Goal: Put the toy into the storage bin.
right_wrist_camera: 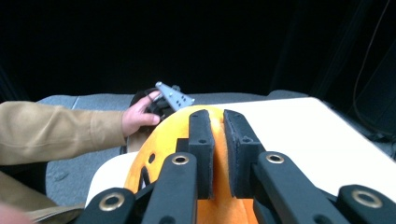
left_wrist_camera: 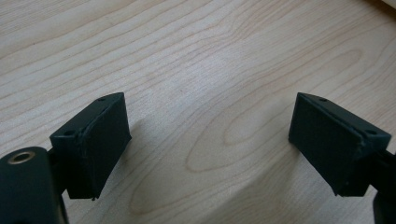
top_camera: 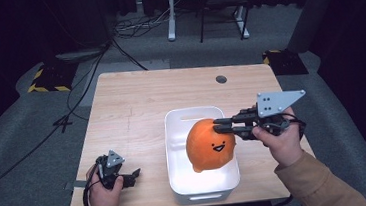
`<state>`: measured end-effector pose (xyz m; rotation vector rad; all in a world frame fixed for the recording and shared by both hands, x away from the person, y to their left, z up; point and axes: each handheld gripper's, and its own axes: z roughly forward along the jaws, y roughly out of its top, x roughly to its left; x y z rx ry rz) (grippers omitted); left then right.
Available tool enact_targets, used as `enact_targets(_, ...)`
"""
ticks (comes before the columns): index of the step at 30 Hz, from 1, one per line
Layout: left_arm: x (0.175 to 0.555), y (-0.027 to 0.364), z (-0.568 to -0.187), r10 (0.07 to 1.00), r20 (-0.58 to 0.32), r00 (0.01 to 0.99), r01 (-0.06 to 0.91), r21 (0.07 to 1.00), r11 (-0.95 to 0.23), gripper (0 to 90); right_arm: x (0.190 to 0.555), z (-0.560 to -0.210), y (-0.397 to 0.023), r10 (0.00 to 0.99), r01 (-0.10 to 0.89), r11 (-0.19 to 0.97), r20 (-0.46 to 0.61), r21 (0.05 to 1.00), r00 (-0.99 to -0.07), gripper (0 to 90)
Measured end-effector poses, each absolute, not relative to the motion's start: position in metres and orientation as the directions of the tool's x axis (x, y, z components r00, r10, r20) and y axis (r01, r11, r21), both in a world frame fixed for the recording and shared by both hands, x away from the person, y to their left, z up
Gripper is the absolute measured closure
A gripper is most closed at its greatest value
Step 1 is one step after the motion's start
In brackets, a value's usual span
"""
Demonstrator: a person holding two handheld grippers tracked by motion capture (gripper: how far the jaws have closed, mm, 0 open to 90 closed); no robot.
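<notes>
An orange plush toy (top_camera: 209,145) with a smiling face hangs over the white bin (top_camera: 177,148) in the high view. My right gripper (top_camera: 218,125) is shut on the toy's top from the right. In the right gripper view its jaws pinch a fold of the orange plush toy (right_wrist_camera: 154,144), and my right gripper (right_wrist_camera: 218,119) points across the table. At the table's front left, my left gripper (top_camera: 135,175) rests low over the wood. In the left gripper view my left gripper (left_wrist_camera: 208,126) stands open with bare wood between its fingers (left_wrist_camera: 100,140).
The light wooden table (top_camera: 131,102) has a round cable hole (top_camera: 221,79) at the back right. Grey carpet, cables and yellow-black striped bases (top_camera: 48,79) surround it. White desk legs (top_camera: 170,13) stand behind. The other hand (right_wrist_camera: 140,116) appears in the right gripper view.
</notes>
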<state>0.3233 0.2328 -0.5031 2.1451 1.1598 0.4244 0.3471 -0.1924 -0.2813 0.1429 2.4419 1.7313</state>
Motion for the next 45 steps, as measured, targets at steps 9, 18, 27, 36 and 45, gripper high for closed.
enact_targets(9, 0.323, 0.233, -0.503, 0.831, -0.024, 0.555, 0.619, 0.679, -0.394, 12.8, 0.339, -0.304, -0.184, 0.143, 0.023, 0.368, -0.032, 0.929, -0.989, 82.7)
enact_targets(18, 0.323, 0.233, -0.503, 0.831, -0.024, 0.555, 0.619, 0.679, -0.394, 12.8, 0.33, -0.319, -0.184, 0.143, 0.051, 0.391, -0.005, 0.919, -0.99, 82.4)
enact_targets(27, 0.323, 0.233, -0.503, 0.831, -0.024, 0.555, 0.619, 0.679, -0.394, 12.8, 0.321, -0.333, -0.182, 0.14, 0.067, 0.423, 0.008, 0.904, -0.99, 82.1)
enact_targets(36, 0.323, 0.233, -0.503, 0.831, -0.024, 0.555, 0.619, 0.679, -0.394, 12.8, 0.312, -0.345, -0.183, 0.135, 0.088, 0.448, 0.03, 0.89, -0.99, 81.9)
enact_targets(45, 0.323, 0.233, -0.503, 0.831, -0.024, 0.555, 0.619, 0.679, -0.394, 12.8, 0.31, -0.358, -0.181, 0.138, 0.113, 0.539, 0.044, 0.835, -0.989, 80.5)
